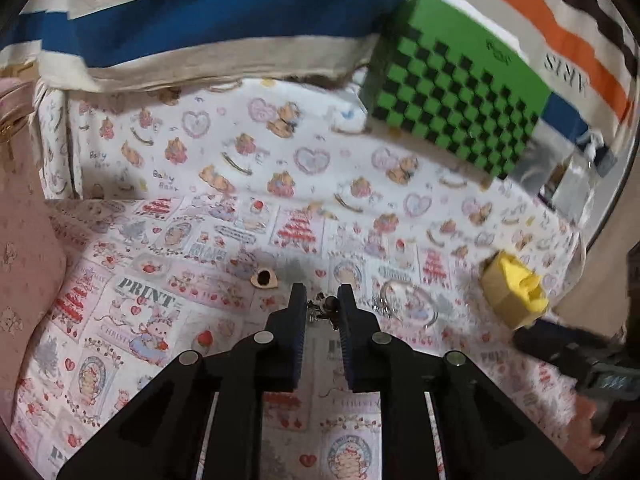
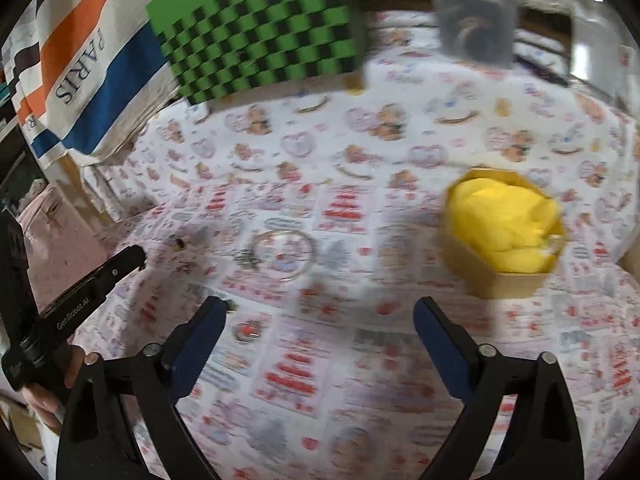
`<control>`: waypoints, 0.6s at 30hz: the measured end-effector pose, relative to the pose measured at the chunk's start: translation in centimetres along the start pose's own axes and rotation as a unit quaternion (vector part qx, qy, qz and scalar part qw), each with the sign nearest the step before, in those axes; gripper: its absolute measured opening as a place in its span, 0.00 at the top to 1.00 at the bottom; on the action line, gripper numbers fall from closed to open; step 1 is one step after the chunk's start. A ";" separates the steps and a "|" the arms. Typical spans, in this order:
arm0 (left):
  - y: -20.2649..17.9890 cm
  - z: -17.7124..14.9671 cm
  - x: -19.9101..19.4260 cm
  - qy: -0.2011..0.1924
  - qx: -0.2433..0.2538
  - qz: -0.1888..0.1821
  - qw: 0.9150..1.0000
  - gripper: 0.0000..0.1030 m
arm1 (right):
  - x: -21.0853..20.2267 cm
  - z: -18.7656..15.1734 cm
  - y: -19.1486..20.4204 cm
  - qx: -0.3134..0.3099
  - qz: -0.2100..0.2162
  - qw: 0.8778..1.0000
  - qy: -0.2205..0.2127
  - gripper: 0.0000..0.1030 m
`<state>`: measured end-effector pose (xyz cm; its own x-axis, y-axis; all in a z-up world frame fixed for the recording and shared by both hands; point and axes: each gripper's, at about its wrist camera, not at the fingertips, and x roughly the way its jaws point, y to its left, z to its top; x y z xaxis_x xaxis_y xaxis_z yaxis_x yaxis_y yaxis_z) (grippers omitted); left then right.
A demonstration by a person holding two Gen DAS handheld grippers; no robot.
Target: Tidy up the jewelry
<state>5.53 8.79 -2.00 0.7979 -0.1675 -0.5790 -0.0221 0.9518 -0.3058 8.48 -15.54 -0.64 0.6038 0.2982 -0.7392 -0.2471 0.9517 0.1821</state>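
My left gripper (image 1: 322,300) is nearly shut around a small silver jewelry piece (image 1: 320,307) at its fingertips, just above the patterned cloth. A silver bangle (image 1: 408,304) with charms lies to its right, and also shows in the right wrist view (image 2: 282,254). A small heart-shaped piece (image 1: 264,279) lies to the left. A yellow-lined jewelry box (image 1: 514,290) stands open at the right; it also shows in the right wrist view (image 2: 506,232). My right gripper (image 2: 320,312) is open and empty above the cloth, with a small ring (image 2: 246,331) near its left finger. The left gripper (image 2: 138,258) appears at that view's left.
A green-and-black checkered box (image 1: 456,92) stands at the back, also in the right wrist view (image 2: 260,36). A striped tote bag (image 1: 200,28) leans behind. A pink cushion (image 1: 24,248) lies at the left. A clear container (image 2: 472,24) stands at the back right.
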 end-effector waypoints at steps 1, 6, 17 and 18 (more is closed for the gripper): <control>0.3 0.1 -0.1 -0.007 -0.005 0.010 1.000 0.86 | 0.7 0.1 0.7 -0.003 0.009 1.000 0.010 0.18; 1.3 0.5 -0.5 -0.027 -0.024 0.036 0.999 0.86 | 4.0 0.1 3.7 -0.014 0.040 0.998 0.056 0.38; 2.2 0.6 -1.5 -0.062 -0.017 0.086 0.994 0.86 | 7.7 -0.4 6.5 -0.022 0.053 0.994 0.091 0.76; 2.1 0.6 -1.5 -0.063 -0.015 0.085 0.994 0.86 | 7.9 -0.4 6.9 -0.030 0.050 0.994 0.091 0.78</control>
<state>4.62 11.21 -1.31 0.8503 0.0299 -0.5254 -0.1793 0.9551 -0.2358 11.25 -6.62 -5.48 0.4284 0.3675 -0.8255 -0.3471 0.9104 0.2252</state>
